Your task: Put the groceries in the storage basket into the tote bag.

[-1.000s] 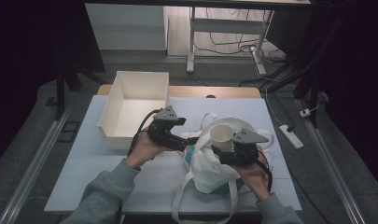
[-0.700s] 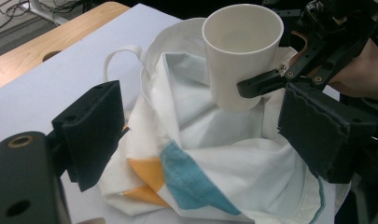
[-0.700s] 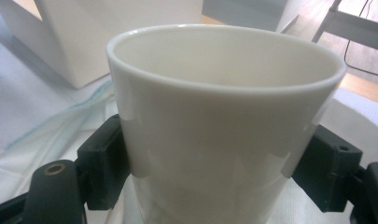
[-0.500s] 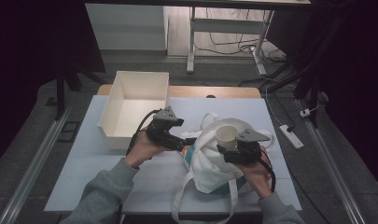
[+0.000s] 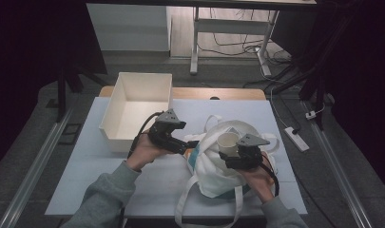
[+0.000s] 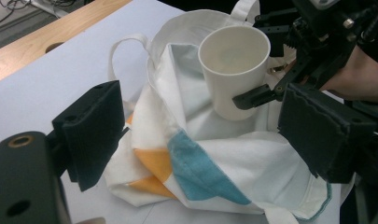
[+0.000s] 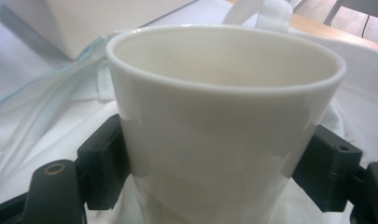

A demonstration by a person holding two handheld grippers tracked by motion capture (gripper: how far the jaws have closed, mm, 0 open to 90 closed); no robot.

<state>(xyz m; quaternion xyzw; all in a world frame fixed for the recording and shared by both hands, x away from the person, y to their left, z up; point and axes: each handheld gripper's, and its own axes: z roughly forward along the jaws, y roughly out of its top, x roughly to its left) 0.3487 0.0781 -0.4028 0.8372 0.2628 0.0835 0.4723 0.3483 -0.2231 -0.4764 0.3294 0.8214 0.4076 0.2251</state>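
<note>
Nearest the person, at the front of the table (image 5: 109, 180), two grey sleeves are reaching in, each hand working a black tong. On the person's right, the right gripper (image 5: 234, 154) is clenching a white cup (image 5: 227, 142), jaws pressing its wall on either side just under the middle. The cup is standing upright, mouth open, hanging just over the crumpled white cloth bag (image 5: 216, 166); in the right gripper view the cup (image 7: 219, 121) is sitting square between the pads with bag cloth underneath. Whether its base is touching the cloth, cannot tell.

On the other side, the left gripper (image 5: 192, 143) is lying at the bag's left edge, jaws spread wide and gripping nothing. In the left gripper view its jaws are framing the bag (image 6: 214, 154), which is showing a blue patch and an orange patch, with a loop handle lying flat on the table beyond.

Farther back, left of the bag, a white bin (image 5: 115, 118) is sitting empty near the table's far edge.
</note>
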